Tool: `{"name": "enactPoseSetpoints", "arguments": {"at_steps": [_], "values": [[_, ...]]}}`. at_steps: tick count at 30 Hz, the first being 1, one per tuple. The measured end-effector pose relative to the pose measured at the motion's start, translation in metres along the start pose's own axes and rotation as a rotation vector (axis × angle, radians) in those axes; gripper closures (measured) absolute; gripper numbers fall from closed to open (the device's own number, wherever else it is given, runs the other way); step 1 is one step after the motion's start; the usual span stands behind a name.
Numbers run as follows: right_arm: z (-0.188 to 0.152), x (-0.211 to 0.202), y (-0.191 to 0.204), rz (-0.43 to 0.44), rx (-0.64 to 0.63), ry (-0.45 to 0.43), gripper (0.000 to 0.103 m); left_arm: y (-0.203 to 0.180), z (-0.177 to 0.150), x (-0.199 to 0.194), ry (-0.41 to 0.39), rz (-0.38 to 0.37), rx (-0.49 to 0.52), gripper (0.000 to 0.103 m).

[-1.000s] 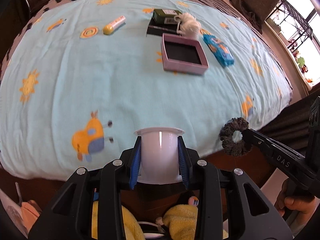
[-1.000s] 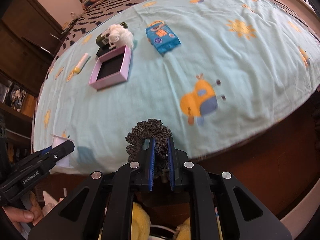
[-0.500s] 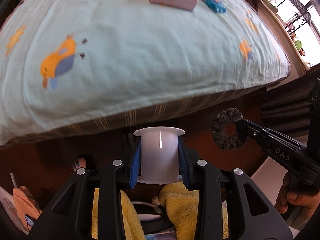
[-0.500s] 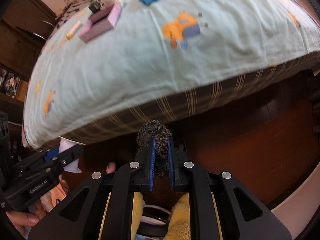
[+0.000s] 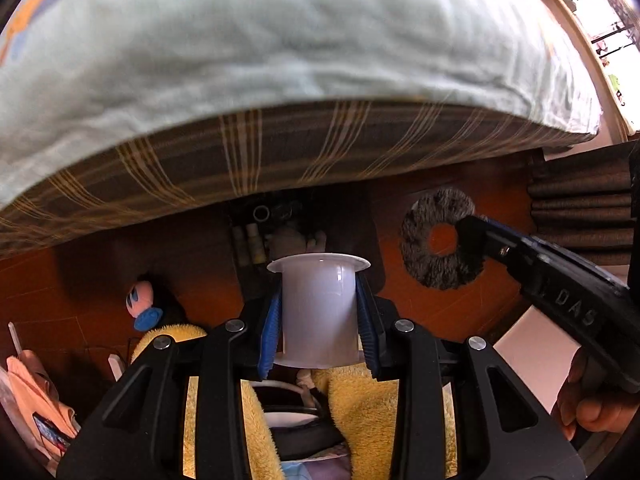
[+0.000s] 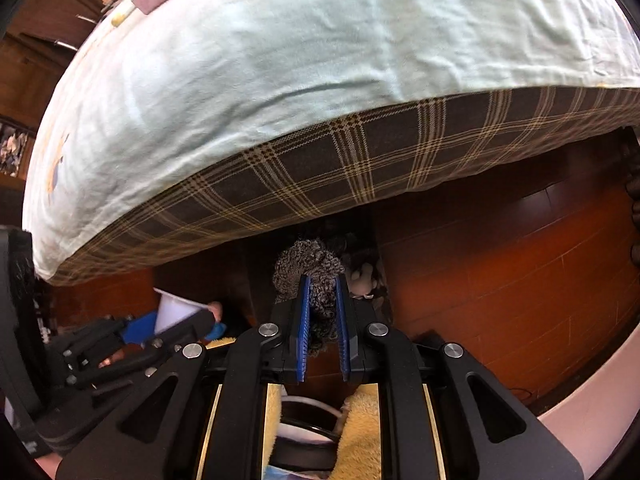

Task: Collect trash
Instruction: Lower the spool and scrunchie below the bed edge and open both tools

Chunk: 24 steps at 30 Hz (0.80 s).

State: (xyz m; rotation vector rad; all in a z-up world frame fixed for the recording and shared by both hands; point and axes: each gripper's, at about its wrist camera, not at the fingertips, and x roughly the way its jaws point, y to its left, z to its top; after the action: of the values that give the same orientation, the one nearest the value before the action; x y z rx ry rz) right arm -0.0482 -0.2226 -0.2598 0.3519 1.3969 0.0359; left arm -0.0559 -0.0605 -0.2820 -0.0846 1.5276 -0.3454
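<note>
Bed (image 5: 280,60) has slid up out of both views; left gripper (image 5: 320,316) clamps the white cup (image 5: 318,308), right gripper (image 6: 322,320) pinches the grey scrunchie (image 6: 308,268), above what may be a bin (image 5: 304,432).

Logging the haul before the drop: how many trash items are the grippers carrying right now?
2. A white plastic cup sits clamped in the left gripper; a gray fuzzy scrunchie is pinched in the right gripper. Nothing else shows between either pair of jaws.
</note>
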Motion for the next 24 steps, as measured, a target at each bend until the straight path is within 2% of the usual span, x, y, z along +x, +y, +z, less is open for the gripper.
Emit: {"name": "enactPoseSetpoints", "arguments": {"at_steps": [5, 10, 12, 13, 19, 24], "values": [[0.005, 0.002, 0.002, 0.019, 0.000, 0.005, 0.086, 0.006, -0.002, 0.004, 0.009, -0.014, -0.004, 0.070], [0.010, 0.000, 0.002, 0.024, 0.007, 0.008, 0.082, 0.007, -0.001, -0.001, 0.003, -0.019, 0.000, 0.062], [0.010, 0.000, 0.003, 0.029, 0.010, 0.010, 0.072, 0.006, 0.002, -0.005, -0.001, -0.014, -0.003, 0.060], [0.010, -0.001, 0.004, 0.029, 0.009, 0.006, 0.070, 0.007, 0.002, -0.008, -0.005, -0.011, -0.005, 0.060], [0.012, -0.017, 0.007, 0.023, 0.018, -0.014, 0.066, 0.013, 0.002, -0.026, -0.028, 0.001, -0.024, 0.057], [0.016, -0.046, 0.005, 0.013, 0.037, -0.080, 0.047, 0.017, 0.004, -0.057, -0.090, 0.009, -0.035, 0.052]]}}
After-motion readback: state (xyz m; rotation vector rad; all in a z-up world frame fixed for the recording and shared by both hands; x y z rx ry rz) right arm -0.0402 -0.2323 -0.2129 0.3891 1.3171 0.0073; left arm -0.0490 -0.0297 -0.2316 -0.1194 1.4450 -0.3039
